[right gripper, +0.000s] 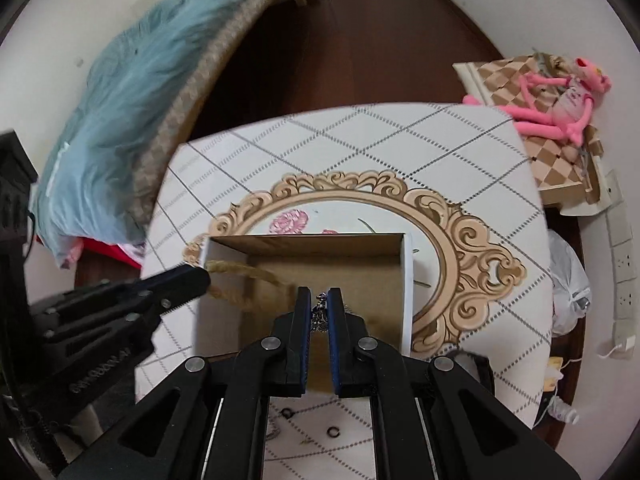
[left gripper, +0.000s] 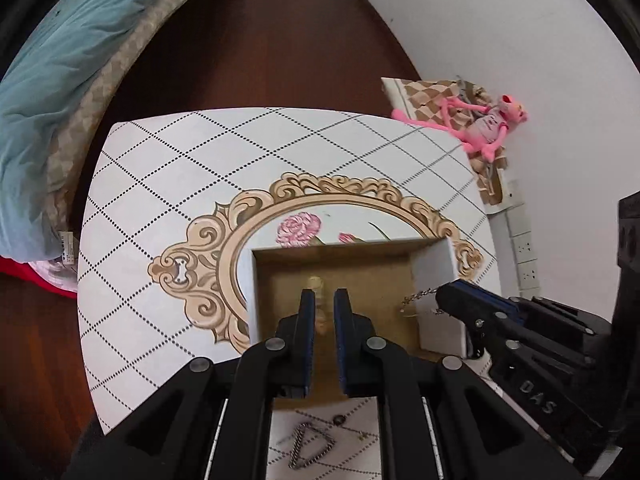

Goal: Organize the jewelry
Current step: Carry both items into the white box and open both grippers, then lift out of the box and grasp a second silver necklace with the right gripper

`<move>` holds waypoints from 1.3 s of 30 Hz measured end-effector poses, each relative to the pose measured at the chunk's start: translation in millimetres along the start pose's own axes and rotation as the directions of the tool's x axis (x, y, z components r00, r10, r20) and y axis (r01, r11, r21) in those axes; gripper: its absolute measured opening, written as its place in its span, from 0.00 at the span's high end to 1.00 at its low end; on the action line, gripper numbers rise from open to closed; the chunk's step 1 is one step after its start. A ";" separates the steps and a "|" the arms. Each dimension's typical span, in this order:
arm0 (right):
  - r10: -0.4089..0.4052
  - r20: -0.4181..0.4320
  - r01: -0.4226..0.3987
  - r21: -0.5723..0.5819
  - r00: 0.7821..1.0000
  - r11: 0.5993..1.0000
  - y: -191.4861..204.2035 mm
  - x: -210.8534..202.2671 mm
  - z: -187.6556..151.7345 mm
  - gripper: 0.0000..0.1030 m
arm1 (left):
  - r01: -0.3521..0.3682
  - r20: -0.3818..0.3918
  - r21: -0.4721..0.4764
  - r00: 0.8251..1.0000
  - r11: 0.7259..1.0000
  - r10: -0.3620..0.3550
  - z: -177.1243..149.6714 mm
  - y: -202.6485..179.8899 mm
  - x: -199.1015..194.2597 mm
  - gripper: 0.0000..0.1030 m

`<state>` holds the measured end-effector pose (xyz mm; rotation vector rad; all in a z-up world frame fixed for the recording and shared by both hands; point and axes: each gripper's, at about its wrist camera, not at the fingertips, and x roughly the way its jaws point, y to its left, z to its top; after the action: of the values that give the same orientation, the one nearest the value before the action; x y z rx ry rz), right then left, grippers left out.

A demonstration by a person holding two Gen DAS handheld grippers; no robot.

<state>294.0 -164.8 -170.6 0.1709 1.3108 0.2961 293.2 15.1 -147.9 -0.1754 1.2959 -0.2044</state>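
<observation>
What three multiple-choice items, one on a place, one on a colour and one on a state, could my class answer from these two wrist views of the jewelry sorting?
1. Where do both claws hold their items?
A. Over the open box
B. Above the bed
C. Beside the plush toy

2. What colour is the plush toy?
A. Green
B. Pink
C. Black

3. What is the state of the right claw?
A. Wide open and empty
B. Shut on a metal chain
C. Resting flat on the floor

Answers:
1 A: the left claw and right claw both reach over the cardboard box.
2 B: the plush toy is pink.
3 B: the metal chain hangs from its tips; the left claw holds a braided rope bracelet.
</observation>
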 end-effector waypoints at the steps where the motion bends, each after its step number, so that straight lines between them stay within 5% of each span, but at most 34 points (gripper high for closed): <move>1: -0.003 -0.010 0.003 0.006 1.000 1.000 -2.4 4.7 2.5 0.91 | -0.015 -0.003 -0.010 1.000 1.000 0.015 3.2 3.1 2.2 0.91; 4: -0.001 -0.053 0.003 0.025 0.999 1.000 -9.6 17.2 10.1 0.88 | -0.059 -0.001 -0.016 0.998 0.998 0.059 8.9 8.4 3.9 0.82; 6: -0.026 -0.067 0.028 0.024 0.997 0.999 -12.9 20.0 10.6 0.84 | -0.082 0.014 -0.022 0.996 0.996 0.083 10.0 11.7 1.9 0.50; 7: -0.042 -0.064 0.043 0.018 0.997 0.999 -13.0 18.8 10.1 0.77 | -0.103 0.023 -0.029 0.994 0.994 0.104 9.4 13.8 -0.1 0.40; 9: -0.076 -0.058 0.076 0.007 0.995 0.997 -14.8 15.7 7.2 0.34 | -0.127 0.048 -0.037 0.991 0.991 0.129 8.4 17.2 -3.9 0.34; 13: -0.170 -0.029 0.169 -0.021 0.985 0.985 -15.8 8.6 -0.5 0.23 | -0.182 0.078 -0.043 0.980 0.982 0.185 0.4 18.9 -9.0 0.21; 15: -0.222 -0.021 0.221 -0.037 0.975 0.974 -14.3 6.6 -9.4 0.09 | -0.212 0.109 -0.034 0.971 0.977 0.214 -5.8 17.3 -11.8 0.01; 24: -0.291 -0.027 0.289 -0.058 0.956 0.955 -9.2 14.1 -50.8 0.07 | -0.303 0.132 -0.022 0.944 0.953 0.304 -40.9 15.6 -11.4 0.00; 39: -0.315 0.092 0.318 -0.031 0.945 0.947 2.7 -36.0 -80.8 0.07 | -0.310 0.221 -0.077 0.922 0.948 0.319 -80.1 2.5 -63.8 0.00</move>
<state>207.4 -176.9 -157.0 -0.0666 1.2232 0.0434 199.6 32.2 -110.0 -0.0212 1.0786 0.1158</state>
